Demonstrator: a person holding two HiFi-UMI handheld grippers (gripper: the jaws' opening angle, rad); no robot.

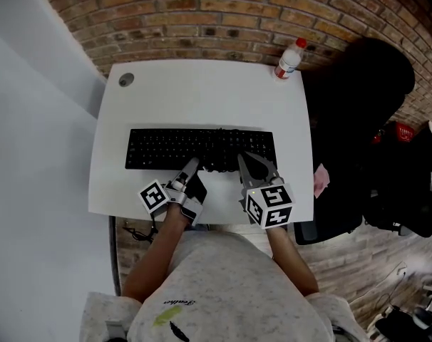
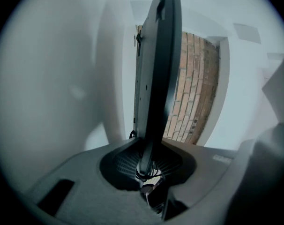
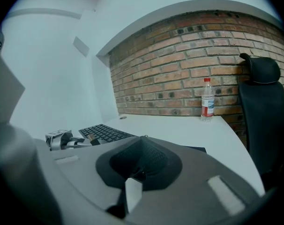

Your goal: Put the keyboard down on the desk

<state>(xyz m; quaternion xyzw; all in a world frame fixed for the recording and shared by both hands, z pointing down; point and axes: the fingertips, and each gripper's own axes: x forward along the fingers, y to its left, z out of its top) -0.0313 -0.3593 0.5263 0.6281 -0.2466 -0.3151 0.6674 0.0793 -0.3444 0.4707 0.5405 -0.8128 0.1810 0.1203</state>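
A black keyboard (image 1: 202, 148) stretches across the middle of the white desk (image 1: 202, 91), flat or nearly flat. My left gripper (image 1: 192, 166) is at its front edge, left of centre. In the left gripper view the keyboard (image 2: 156, 78) runs edge-on between the jaws, and the left gripper (image 2: 149, 151) is shut on that edge. My right gripper (image 1: 246, 161) reaches over the front edge further right. Its jaws (image 3: 142, 139) meet with nothing between them; the keyboard (image 3: 104, 132) shows behind them, and the left gripper (image 3: 62, 138) beside it.
A plastic bottle with a red cap (image 1: 290, 59) stands at the desk's far right corner, against the brick wall (image 1: 223, 13). A black office chair (image 1: 358, 120) sits right of the desk. A round cable hole (image 1: 126, 80) is at the far left corner.
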